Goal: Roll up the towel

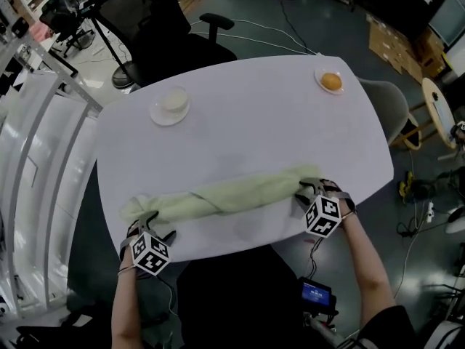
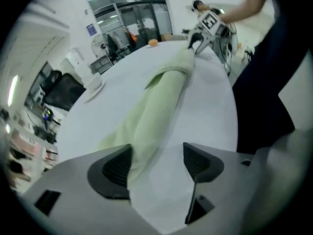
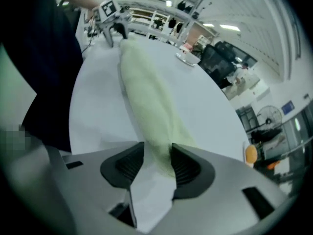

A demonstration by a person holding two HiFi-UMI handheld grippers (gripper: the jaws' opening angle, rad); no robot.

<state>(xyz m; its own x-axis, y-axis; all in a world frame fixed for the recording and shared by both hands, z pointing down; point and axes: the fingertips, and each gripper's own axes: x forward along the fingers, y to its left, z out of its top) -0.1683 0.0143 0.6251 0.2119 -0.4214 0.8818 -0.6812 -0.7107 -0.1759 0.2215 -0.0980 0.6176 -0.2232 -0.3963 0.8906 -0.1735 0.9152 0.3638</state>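
Marker cubes on both grippers sit lowest in the head view, at the near edge of a white table [image 1: 254, 129], with the person's forearms running down behind them. A pale green towel [image 1: 232, 195] lies loosely rolled along that near edge, stretched from one gripper to the other, slightly twisted around its middle.

At the far side of the table stand a white saucer [image 1: 171, 107] holding something pale and a small dish [image 1: 330, 82] with an orange thing on it, both well apart from the towel. A black office chair [image 1: 156, 20] stands beyond the table and a pale chair [image 1: 396, 107] to its right. A small lit screen [image 1: 314, 294] shows below the table edge, by the right forearm. Nothing lies between the towel and either gripper.

The left gripper [image 2: 156, 163] has its jaws spread wide. The towel's end lies against one pad [image 2: 115, 168], while bare table shows across to the other pad, so nothing is clamped.

The right gripper [image 3: 156, 165] has its jaws about half apart, astride the other end of the towel. The cloth rests against one pad [image 3: 188, 168], a strip of table shows before the other, and the towel is not pinched.
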